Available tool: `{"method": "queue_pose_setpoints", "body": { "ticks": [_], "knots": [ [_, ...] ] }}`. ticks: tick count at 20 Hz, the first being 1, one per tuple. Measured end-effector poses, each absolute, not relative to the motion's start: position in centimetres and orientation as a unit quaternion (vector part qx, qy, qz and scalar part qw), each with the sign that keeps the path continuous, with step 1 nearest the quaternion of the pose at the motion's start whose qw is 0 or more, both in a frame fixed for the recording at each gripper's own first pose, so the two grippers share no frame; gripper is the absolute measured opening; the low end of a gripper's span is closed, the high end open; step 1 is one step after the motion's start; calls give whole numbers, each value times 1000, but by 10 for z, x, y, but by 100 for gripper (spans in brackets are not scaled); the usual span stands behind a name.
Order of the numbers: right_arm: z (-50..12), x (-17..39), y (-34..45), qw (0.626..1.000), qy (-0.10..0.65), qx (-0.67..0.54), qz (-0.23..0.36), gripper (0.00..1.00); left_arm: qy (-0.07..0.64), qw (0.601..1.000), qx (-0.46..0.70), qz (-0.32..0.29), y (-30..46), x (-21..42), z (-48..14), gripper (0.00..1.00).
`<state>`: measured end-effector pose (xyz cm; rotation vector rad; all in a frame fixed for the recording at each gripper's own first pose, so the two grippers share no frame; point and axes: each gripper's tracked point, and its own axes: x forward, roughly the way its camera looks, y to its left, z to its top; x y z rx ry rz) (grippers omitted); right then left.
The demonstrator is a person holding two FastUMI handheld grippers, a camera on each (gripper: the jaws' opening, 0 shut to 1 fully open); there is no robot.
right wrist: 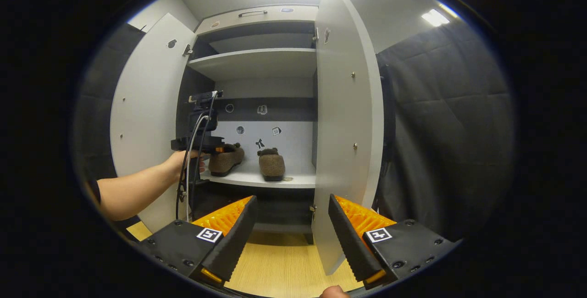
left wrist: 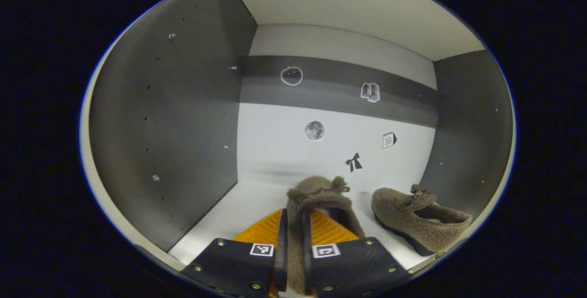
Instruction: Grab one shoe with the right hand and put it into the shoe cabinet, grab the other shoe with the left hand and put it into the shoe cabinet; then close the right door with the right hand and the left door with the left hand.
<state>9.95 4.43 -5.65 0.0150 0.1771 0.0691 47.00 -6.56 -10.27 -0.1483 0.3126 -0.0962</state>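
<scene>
My left gripper (left wrist: 294, 213) is inside the shoe cabinet, shut on the rim of a brown fuzzy shoe (left wrist: 321, 192) low over the white shelf (left wrist: 238, 211). The second brown shoe (left wrist: 417, 220) rests on that shelf to the right, apart from the first. In the right gripper view a hand (right wrist: 176, 160) holds the left gripper (right wrist: 197, 144) at the left shoe (right wrist: 227, 159), beside the other shoe (right wrist: 271, 164). My right gripper (right wrist: 292, 199) is open and holds nothing, out in front of the cabinet by the lower edge of the right door (right wrist: 344, 128).
Both doors stand wide open, the left door (right wrist: 146, 119) behind the person's forearm. An upper shelf (right wrist: 257, 62) spans the cabinet above the shoes. Grey side walls (left wrist: 183, 128) close in the compartment. Wooden floor (right wrist: 279, 266) lies below, and dark padded wall (right wrist: 440, 128) is to the right.
</scene>
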Motion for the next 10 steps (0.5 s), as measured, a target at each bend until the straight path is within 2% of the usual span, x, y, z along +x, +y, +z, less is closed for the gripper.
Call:
{"method": "queue_pose_setpoints", "body": {
  "ticks": [5,7,8,10],
  "knots": [
    [-46,86,37,996,79,10,41,98,108,990,-74,-52,-63,441,-61,95],
    [-39,80,29,996,73,10,41,98,90,992,-64,-57,-64,421,-41,95],
    [-37,76,24,997,70,11,40,98,83,993,-62,-61,-66,410,-33,100],
    [-33,71,13,997,69,13,39,98,73,993,-61,-68,-65,380,-16,100]
  ]
}}
